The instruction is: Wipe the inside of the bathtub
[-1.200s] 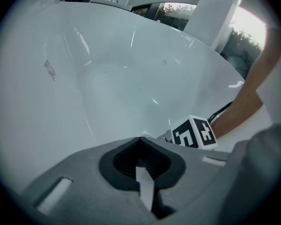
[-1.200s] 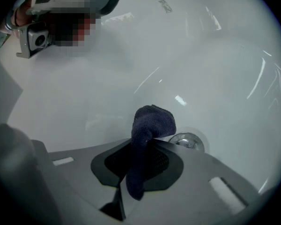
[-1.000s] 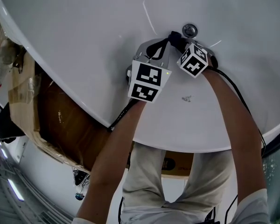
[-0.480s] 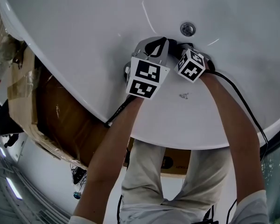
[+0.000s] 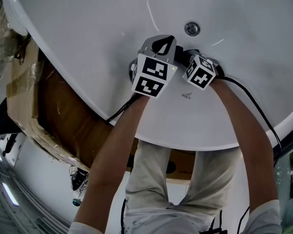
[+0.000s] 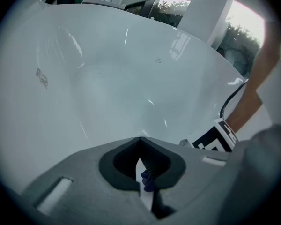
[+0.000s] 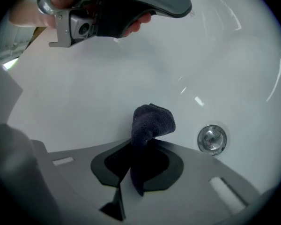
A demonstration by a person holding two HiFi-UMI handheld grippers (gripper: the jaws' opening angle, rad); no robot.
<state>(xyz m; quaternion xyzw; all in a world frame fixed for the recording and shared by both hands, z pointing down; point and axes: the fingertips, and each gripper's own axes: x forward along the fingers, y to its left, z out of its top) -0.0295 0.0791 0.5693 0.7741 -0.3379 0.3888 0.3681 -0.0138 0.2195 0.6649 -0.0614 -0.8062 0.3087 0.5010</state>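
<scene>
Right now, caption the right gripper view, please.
Right gripper pinching a dark cloth inside the bathtub, near a chrome fitting.

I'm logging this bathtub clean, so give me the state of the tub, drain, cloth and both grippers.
bathtub: white, no standing water in view.
drain: uncovered.
right gripper: shut on dark cloth.
dark cloth: bunched, sticking out past the jaws.
left gripper: shut on small purple bit.
</scene>
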